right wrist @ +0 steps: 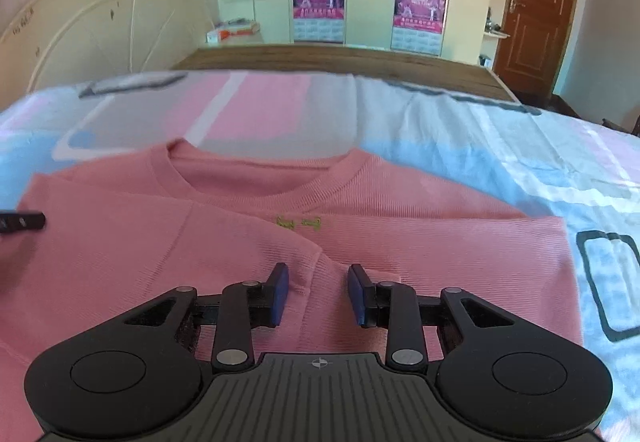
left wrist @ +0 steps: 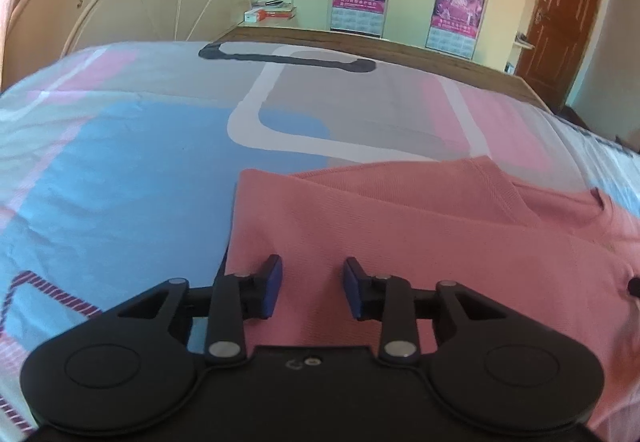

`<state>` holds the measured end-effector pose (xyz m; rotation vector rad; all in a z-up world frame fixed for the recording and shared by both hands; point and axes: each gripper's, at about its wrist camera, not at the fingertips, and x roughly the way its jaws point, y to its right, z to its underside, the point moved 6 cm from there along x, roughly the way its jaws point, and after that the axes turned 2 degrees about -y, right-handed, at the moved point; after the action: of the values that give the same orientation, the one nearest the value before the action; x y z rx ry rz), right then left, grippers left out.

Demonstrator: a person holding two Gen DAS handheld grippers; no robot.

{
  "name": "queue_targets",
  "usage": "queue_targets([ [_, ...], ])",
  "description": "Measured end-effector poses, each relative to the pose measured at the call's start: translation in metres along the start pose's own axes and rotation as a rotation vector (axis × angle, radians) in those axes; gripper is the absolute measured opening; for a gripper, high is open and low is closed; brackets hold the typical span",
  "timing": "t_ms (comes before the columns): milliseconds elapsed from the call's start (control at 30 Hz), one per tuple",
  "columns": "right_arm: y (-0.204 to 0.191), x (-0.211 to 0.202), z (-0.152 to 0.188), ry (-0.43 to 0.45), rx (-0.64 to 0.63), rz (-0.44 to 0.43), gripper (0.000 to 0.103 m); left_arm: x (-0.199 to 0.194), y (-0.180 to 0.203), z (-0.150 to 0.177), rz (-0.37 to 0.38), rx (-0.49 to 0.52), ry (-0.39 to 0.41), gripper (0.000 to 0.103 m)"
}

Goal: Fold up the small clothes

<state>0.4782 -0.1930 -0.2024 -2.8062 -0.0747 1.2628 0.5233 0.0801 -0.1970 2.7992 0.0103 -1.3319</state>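
Now both the left tongs [left wrist: 313, 288] and right tongs [right wrist: 318, 294] are hovering spread and empty over the pink shirt [right wrist: 360, 242] lying sleeve-folded on the bed [left wrist: 120, 162] beneath them, seemingly needing a fresh pinch at its hem.

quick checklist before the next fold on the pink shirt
1. Left gripper open, nothing pinched: ok.
2. Right gripper open, nothing pinched: ok.
3. Shirt lying flat on the bedsheet: ok.
4. Both sleeves folded in over the front: ok.
5. Collar at the far end, smooth: ok.
6. Bottom hem straight: cannot tell, hidden behind the grippers.
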Motion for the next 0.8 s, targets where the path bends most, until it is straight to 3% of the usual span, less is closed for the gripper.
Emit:
queue_targets([
  [233, -0.027, -0.036, 0.014, 0.015, -0.04, -0.091, 0.032, -0.036, 0.023, 0.021, 0.011, 0.058, -0.01, 0.047],
  [400, -0.029, -0.032, 0.036, -0.036, -0.066, -0.077, 0.032, -0.051, 0.04, 0.041, 0.026, 0.075, -0.036, 0.056],
  [533, -0.015, -0.033, 0.049, -0.051, -0.083, -0.046, 0.032, -0.044, 0.044, 0.059, -0.007, 0.095, -0.079, 0.057],
  [800, -0.009, -0.062, 0.054, -0.041, -0.071, -0.074, 0.04, -0.058, 0.045, 0.064, -0.029, 0.074, -0.071, 0.059],
])
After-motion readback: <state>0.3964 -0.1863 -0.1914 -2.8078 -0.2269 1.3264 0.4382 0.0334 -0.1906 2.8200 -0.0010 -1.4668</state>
